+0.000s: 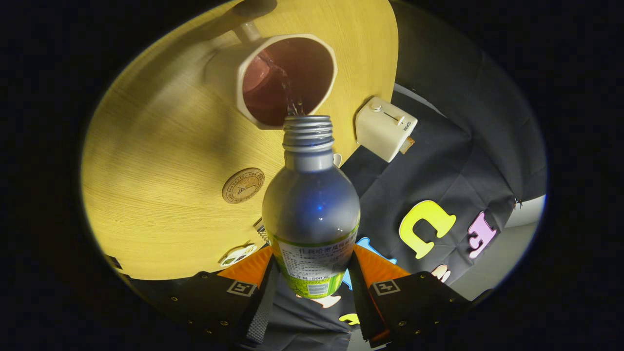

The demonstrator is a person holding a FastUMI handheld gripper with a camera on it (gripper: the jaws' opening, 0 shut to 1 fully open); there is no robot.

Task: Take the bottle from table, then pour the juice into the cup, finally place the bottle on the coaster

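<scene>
Clear plastic makes up the bottle (311,204), which sits clamped between the two fingers of the gripper (312,287), one finger pressing each side of its labelled lower body. It is tipped forward with its open threaded neck just over the rim of the cup (278,78), and a thin stream of liquid runs from the mouth into the cup's dark-looking inside. The cup, pale outside with a faceted rim and a handle on its far side, stands on the light wood worktop (161,161).

A thin-walled bottle like this probably gives a little under pressure, so a hard squeeze could buckle it and push liquid out in a surge. The smooth, glossy label looks slippery; the hold low on the straight-sided part seems the right place, since the shoulder above tapers and would let the fingers slide. As it empties it should grow light and easier to swing, and with no cap on it must stay steady once tilted back.

A round wooden coaster (243,185) lies on the worktop beside the bottle's shoulder, nearer the gripper than the cup. A small cream box-shaped device (385,127) rests at the worktop's edge, beside the cup.
</scene>
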